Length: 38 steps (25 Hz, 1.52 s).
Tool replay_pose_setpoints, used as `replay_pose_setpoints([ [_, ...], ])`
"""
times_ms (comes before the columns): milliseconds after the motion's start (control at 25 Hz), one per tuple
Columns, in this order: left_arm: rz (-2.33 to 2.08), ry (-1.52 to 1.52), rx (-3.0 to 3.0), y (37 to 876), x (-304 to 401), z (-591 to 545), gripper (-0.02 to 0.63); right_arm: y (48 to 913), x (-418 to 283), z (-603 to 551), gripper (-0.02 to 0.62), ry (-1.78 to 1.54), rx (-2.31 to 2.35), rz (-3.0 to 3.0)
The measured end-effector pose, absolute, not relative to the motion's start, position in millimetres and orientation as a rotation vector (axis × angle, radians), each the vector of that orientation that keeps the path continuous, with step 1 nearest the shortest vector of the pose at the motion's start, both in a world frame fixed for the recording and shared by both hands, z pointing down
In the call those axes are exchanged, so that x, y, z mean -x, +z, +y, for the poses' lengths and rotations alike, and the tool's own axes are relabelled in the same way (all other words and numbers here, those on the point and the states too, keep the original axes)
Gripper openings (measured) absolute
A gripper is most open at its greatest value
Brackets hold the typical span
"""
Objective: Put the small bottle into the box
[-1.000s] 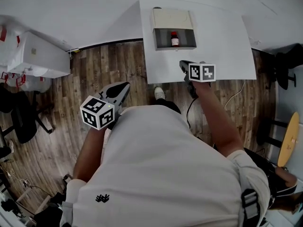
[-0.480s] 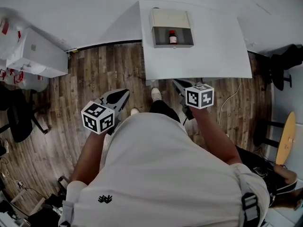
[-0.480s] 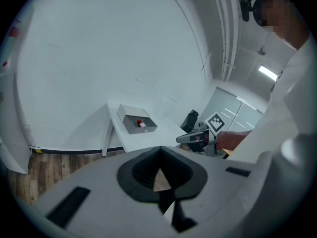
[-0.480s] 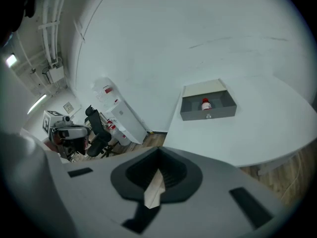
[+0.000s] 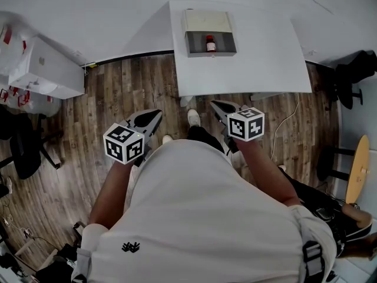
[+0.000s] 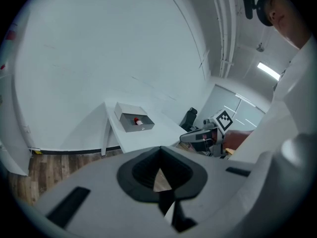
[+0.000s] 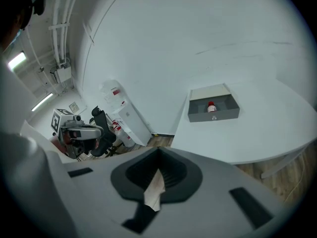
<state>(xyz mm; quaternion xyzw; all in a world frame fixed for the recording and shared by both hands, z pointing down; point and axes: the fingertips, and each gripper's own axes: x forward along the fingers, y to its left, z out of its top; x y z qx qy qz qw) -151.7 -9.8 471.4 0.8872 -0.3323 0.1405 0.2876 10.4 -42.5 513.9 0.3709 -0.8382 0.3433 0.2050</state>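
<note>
Right claw (image 5: 218, 105) clenched, left claw (image 5: 153, 117) clenched; small bottle (image 5: 209, 43) inside box (image 5: 194, 43), well apart ahead.

A white wall (image 5: 88, 16) fills the top of the head view and meets a dark wood-plank floor (image 5: 129, 87). A white table (image 5: 265, 58) stands at upper centre. A white cabinet (image 5: 47, 69) sits at upper left, with a black office chair (image 5: 26, 152) below it. Another black chair (image 5: 353, 75) is at the right edge. The left gripper view shows a strip light (image 6: 268, 71) at upper right.
</note>
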Motion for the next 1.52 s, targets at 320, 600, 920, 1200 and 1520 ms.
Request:
replay_pose_setpoints([
  [320, -0.88, 0.375, -2.376, 470, 150, -3, 0.006, 514, -8, -33, 0.006, 0.957, -1.032, -2.342],
  [600, -0.896, 0.376, -2.362, 476, 158, 5, 0.006, 510, 4, -27, 0.005, 0.903, -1.007, -2.366],
  [920, -0.919, 0.37, -2.345, 480, 167, 9, 0.006, 508, 21, -24, 0.005, 0.869, -0.958, -2.385],
  [1200, -0.949, 0.362, -2.327, 484, 174, 14, 0.006, 505, 28, -22, 0.005, 0.852, -0.925, -2.399],
  [1520, -0.964, 0.351, -2.309, 485, 175, 13, 0.006, 507, 29, -23, 0.005, 0.8, -0.9, -2.39],
])
